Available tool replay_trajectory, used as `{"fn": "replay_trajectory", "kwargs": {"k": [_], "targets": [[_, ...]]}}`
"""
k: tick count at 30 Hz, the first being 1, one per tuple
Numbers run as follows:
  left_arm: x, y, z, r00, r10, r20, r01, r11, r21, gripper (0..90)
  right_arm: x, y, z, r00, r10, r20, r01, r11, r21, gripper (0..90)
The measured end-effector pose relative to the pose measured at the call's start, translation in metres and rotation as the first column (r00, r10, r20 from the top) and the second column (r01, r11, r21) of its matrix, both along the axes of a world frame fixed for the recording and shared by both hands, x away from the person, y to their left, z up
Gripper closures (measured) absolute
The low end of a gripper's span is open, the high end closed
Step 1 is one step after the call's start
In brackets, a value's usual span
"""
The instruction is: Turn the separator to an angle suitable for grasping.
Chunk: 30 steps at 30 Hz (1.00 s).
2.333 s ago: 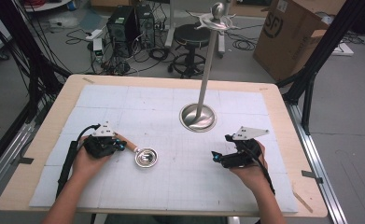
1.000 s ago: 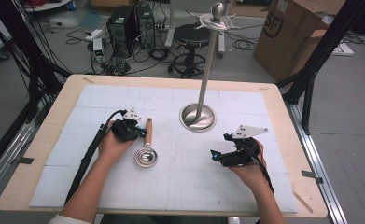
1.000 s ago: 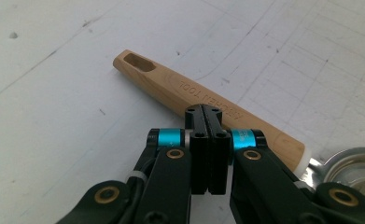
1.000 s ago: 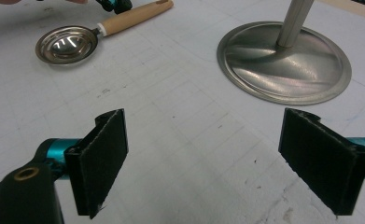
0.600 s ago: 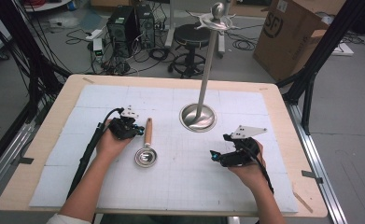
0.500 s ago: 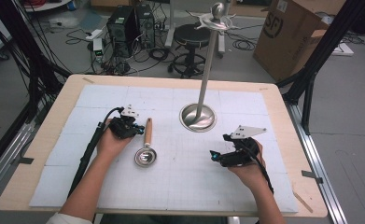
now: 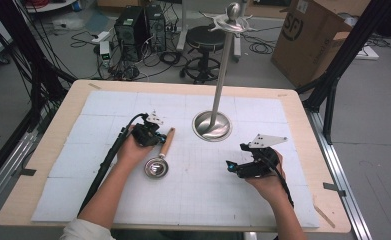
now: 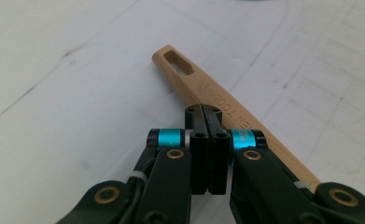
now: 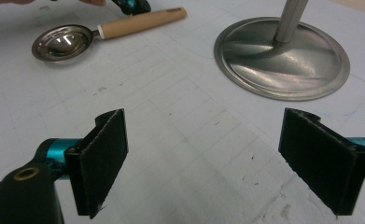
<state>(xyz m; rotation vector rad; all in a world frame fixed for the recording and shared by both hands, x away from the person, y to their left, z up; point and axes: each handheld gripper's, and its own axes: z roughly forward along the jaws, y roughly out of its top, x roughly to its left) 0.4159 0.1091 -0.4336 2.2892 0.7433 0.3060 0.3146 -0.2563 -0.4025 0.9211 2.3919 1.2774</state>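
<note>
left gripper nearest the scoop, jaws shut, empty.
handle runs past its tips toward the stand; right gripper wide open, empty.

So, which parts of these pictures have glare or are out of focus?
Right gripper view: bright glare on the stand base and the strainer bowl. Left gripper view: the wooden handle is sharp, the nearest black parts slightly soft. High view: even light, mild grain.

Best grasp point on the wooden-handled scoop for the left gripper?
Probably mid-handle on the scoop, jaws across its width, coming down from above: the handle lies flat and straight. The left gripper, shut, sits at the handle now; the bowl looks round and harder to pinch.
</note>
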Motion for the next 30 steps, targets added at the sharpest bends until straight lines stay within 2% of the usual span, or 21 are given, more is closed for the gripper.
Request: {"fn": "replay_trajectory", "kwargs": {"k": [2,4,5,7,8,9,12,13,18,22,25,30], "targets": [[-0.001,-0.005,0.000,0.9999,-0.017,-0.003,0.017,0.9998,-0.003,89.6,0.000,-0.001,0.000,1.0000,0.001,0.001,-0.001,1.000,0.000,14.5],[-0.004,-0.016,0.000,0.9982,-0.058,-0.012,0.058,0.9983,0.008,89.7,-0.001,-0.001,0.001,1.0000,0.000,0.002,0.000,1.000,0.000,14.5],[-0.009,-0.025,0.002,0.9951,-0.098,-0.011,0.098,0.9949,0.021,89.7,-0.001,-0.002,0.001,1.0000,-0.001,0.006,0.001,1.000,0.001,14.5],[-0.013,-0.033,0.004,0.9908,-0.134,-0.015,0.135,0.9904,0.031,89.7,-0.001,-0.001,0.001,1.0000,-0.002,0.006,0.002,1.000,0.002,14.5],[-0.013,-0.033,0.004,0.9908,-0.134,-0.015,0.135,0.9904,0.031,89.6,-0.001,-0.001,0.001,1.0000,-0.002,0.006,0.002,1.000,0.002,14.5],[-0.018,-0.039,0.005,0.9866,-0.162,-0.021,0.163,0.9857,0.044,89.7,-0.001,0.000,0.001,1.0000,0.002,0.005,-0.002,1.000,-0.003,14.5],[-0.021,-0.043,0.004,0.9833,-0.179,-0.032,0.181,0.9824,0.047,89.7,-0.001,0.000,0.001,1.0000,0.005,0.005,-0.005,1.000,-0.001,14.5],[-0.023,-0.044,0.006,0.9798,-0.197,-0.036,0.199,0.9779,0.064,89.7,-0.002,-0.001,0.002,1.0000,0.002,0.008,-0.002,1.000,-0.002,14.5],[-0.027,-0.046,0.009,0.9767,-0.210,-0.045,0.212,0.9760,0.050,89.7,-0.002,-0.002,0.002,1.0000,-0.003,0.008,0.003,1.000,0.005,14.5],[-0.032,-0.047,0.010,0.9713,-0.231,-0.055,0.233,0.9720,0.030,89.7,-0.002,-0.002,0.002,1.0000,-0.002,0.009,0.001,1.000,0.005,14.5],[-0.035,-0.048,0.009,0.9697,-0.238,-0.057,0.239,0.9704,0.031,89.7,-0.002,-0.001,0.002,1.0000,0.001,0.009,-0.001,1.000,0.001,14.5],[-0.039,-0.050,0.009,0.9631,-0.262,-0.063,0.264,0.9641,0.029,89.7,-0.002,-0.001,0.002,1.0000,-0.001,0.005,0.001,1.000,-0.002,14.5]]}}
